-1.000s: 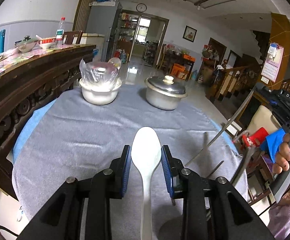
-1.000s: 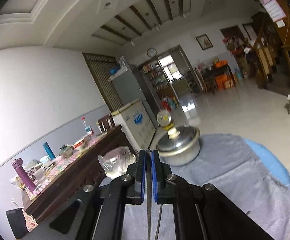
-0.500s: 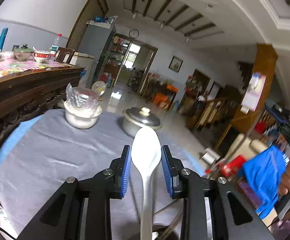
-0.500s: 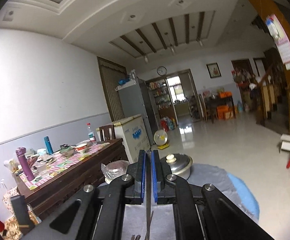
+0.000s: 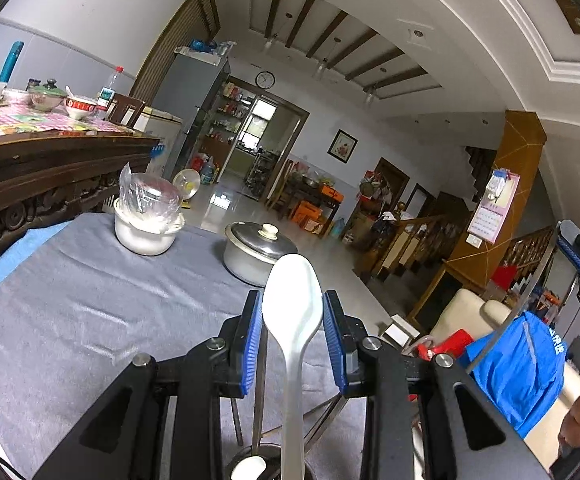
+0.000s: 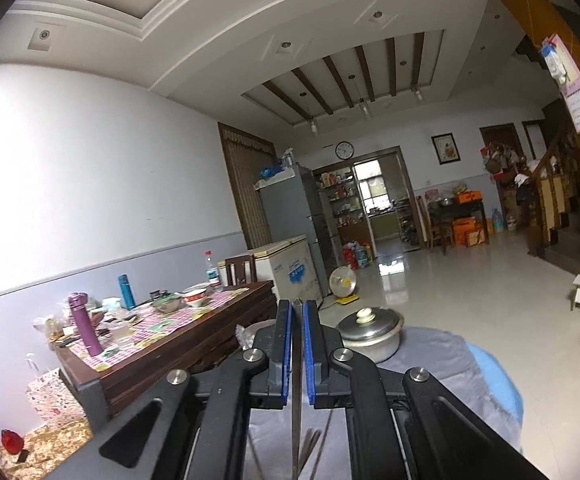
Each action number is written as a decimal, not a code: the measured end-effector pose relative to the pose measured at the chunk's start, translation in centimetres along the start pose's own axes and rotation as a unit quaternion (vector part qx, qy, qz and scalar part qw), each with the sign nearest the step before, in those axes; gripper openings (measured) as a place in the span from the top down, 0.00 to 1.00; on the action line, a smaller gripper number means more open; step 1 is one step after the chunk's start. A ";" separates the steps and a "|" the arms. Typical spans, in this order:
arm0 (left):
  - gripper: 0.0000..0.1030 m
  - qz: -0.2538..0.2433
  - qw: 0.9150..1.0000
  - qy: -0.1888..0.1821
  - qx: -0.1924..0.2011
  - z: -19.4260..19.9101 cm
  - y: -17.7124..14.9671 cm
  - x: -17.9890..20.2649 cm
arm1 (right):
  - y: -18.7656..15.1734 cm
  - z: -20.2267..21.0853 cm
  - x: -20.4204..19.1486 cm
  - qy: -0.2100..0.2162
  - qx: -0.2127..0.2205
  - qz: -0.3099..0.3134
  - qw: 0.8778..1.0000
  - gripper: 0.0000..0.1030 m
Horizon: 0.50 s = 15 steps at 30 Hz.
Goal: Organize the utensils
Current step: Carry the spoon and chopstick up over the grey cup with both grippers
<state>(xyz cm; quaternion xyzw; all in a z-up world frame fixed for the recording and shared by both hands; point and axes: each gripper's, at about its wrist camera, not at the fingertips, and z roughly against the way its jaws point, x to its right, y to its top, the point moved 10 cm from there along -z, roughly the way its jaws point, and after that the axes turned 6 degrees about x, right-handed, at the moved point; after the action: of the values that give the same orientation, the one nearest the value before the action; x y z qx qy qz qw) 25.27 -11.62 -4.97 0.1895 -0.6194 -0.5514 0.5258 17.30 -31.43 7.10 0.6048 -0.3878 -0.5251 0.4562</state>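
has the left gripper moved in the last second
Yes. The left gripper, shut on the white spoon, has tilted upward: the lidded pot and grey tablecloth sit lower in its view, with more ceiling showing.

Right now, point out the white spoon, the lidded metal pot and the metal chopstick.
white spoon (image 5: 292,300), left wrist view, on the middle of its bowl.
lidded metal pot (image 5: 258,246), left wrist view, on the lid beside the knob.
metal chopstick (image 6: 296,364), right wrist view, on the shaft between the blue pads.

No legible text on calendar (image 5: 494,205), freezer (image 6: 290,270) or bottle label.
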 end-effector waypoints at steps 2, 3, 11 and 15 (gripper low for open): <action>0.69 -0.004 1.000 0.000 0.000 -0.1 -0.2 0.3 | -1.0 0.1 -0.2 0.006 -0.009 -0.009 1.000 0.94; 0.69 -0.005 1.000 0.000 0.000 -0.1 -0.3 0.4 | -1.4 0.1 -0.2 0.008 -0.012 -0.012 1.000 0.94; 0.69 0.009 1.000 -0.001 -0.010 -1.0 -2.2 0.1 | -4.5 0.0 -0.9 0.012 -0.035 -0.019 0.999 0.94; 0.69 0.005 1.000 0.004 -0.003 -1.3 -2.8 0.1 | -5.5 -0.2 -0.4 0.004 -0.040 -0.025 0.999 0.94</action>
<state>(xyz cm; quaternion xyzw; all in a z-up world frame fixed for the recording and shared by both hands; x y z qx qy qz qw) 25.36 -13.22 -7.58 0.1870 -0.6166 -0.5498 0.5316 17.40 -29.48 1.89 0.5980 -0.3495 -0.5487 0.4682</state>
